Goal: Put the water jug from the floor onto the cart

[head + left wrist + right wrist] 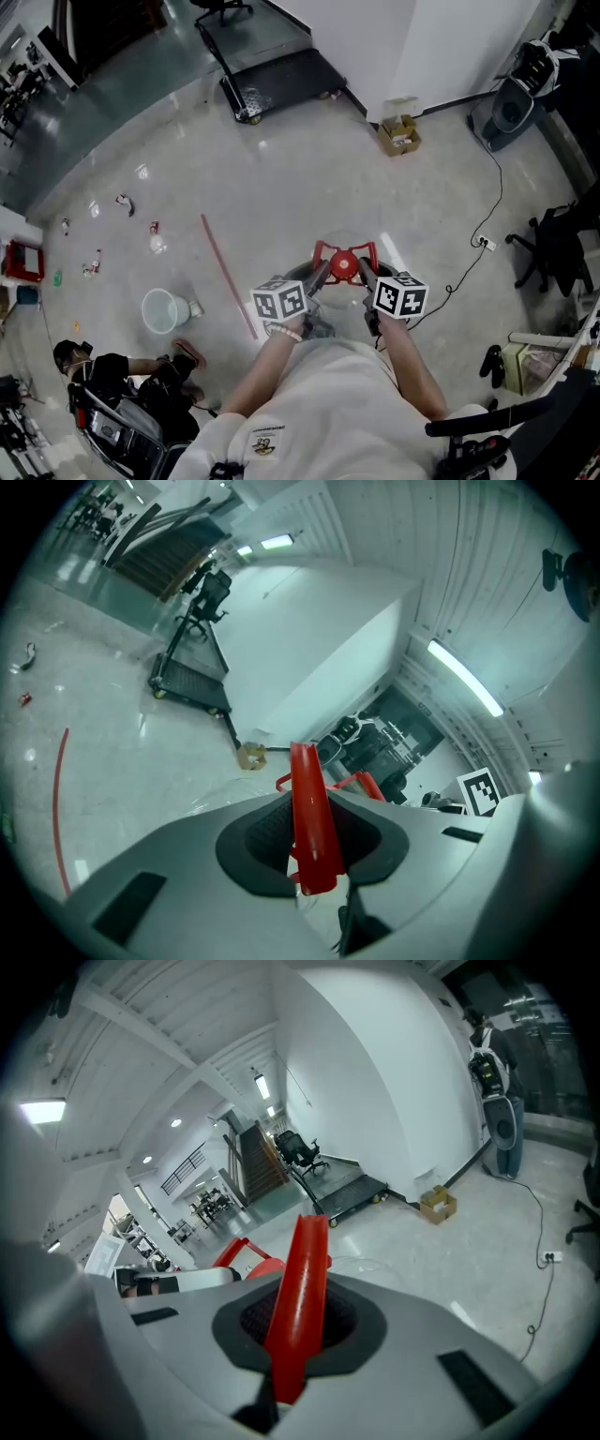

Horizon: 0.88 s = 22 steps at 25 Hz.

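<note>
The water jug (330, 246) is a clear bottle with a red carrying handle (343, 257), held up off the floor in front of me. My left gripper (323, 273) is shut on the handle's left arm, and my right gripper (364, 271) is shut on its right arm. In the left gripper view a red handle strip (312, 817) sits clamped between the dark pads of the left gripper (317, 844). The right gripper view shows the same on the right gripper (298, 1324), with the red handle strip (302, 1279) standing up between its pads. The black platform cart (281, 80) stands far ahead by the white wall.
A cardboard box (399, 134) lies right of the cart. On the floor to my left are a red rod (225, 274), a pale bucket (165, 309) and small litter. A person (112, 373) crouches at lower left. A cable with a power strip (486, 243) and a chair (553, 248) are at right.
</note>
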Each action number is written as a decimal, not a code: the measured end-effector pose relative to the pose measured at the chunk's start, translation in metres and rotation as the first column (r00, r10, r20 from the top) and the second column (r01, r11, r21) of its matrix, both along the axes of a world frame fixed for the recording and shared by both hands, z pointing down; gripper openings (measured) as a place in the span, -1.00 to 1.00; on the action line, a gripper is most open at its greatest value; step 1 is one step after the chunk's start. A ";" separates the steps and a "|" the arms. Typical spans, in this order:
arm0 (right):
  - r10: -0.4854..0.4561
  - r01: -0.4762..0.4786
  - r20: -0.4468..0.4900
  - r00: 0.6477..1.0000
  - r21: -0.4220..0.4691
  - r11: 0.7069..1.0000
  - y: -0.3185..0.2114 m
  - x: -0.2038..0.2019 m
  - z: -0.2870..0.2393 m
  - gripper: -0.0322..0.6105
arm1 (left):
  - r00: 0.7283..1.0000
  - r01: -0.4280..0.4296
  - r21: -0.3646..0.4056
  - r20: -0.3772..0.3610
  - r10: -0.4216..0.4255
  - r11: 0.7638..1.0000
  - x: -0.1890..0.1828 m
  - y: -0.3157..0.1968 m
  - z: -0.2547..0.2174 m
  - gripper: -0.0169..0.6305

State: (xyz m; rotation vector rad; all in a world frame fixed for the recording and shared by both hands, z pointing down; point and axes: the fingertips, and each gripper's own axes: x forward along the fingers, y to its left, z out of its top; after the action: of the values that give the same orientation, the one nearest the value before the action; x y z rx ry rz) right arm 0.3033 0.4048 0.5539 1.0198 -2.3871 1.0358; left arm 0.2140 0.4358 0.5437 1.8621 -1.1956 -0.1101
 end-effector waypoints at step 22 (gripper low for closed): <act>-0.202 0.202 0.015 0.979 0.022 0.979 -0.279 -0.166 0.000 -0.83 | 0.971 0.203 0.021 0.122 -0.204 0.979 -0.163 -0.260 -0.004 -0.71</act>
State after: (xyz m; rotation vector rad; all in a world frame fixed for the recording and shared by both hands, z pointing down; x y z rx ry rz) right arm 0.1372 0.1254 0.5543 0.7578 -2.4583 0.9522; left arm 0.0511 0.1754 0.5401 1.7696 -1.4737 -0.1140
